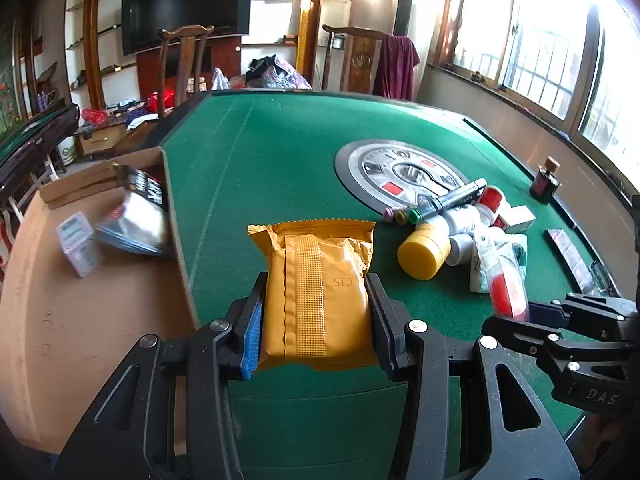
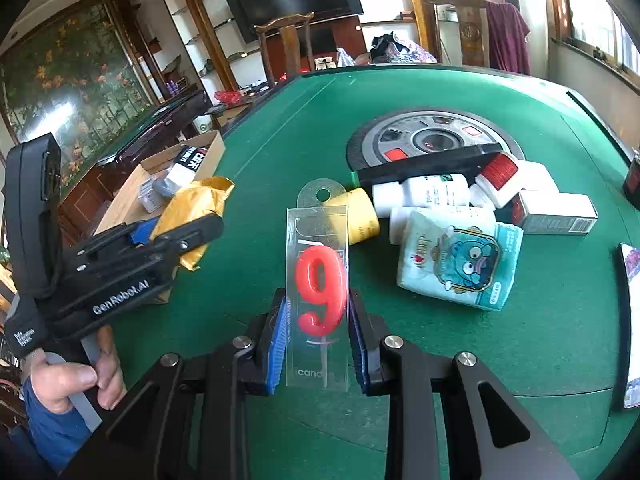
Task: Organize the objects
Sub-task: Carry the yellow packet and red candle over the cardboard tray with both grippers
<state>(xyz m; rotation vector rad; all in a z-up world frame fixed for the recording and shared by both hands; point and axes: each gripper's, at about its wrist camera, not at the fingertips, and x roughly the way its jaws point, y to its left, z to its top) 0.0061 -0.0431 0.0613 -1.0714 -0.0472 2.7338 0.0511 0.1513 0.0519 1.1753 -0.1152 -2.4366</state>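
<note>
My left gripper (image 1: 316,312) is shut on a yellow foil packet (image 1: 316,292) and holds it above the green table, just right of the cardboard box (image 1: 100,320). It also shows in the right wrist view (image 2: 176,236), with the packet (image 2: 192,208) near the box (image 2: 132,196). My right gripper (image 2: 318,328) is shut on a clear pack with a red number-9 candle (image 2: 320,292). That candle pack shows at the right of the left wrist view (image 1: 508,292).
A pile lies mid-table: a yellow-capped bottle (image 1: 424,248), white bottles (image 2: 436,192), a tissue pack (image 2: 460,264), a marker (image 1: 456,200), small cartons (image 2: 556,212). The box holds a silver pouch (image 1: 136,220) and a small card (image 1: 78,244). A round centre panel (image 1: 400,180) sits behind.
</note>
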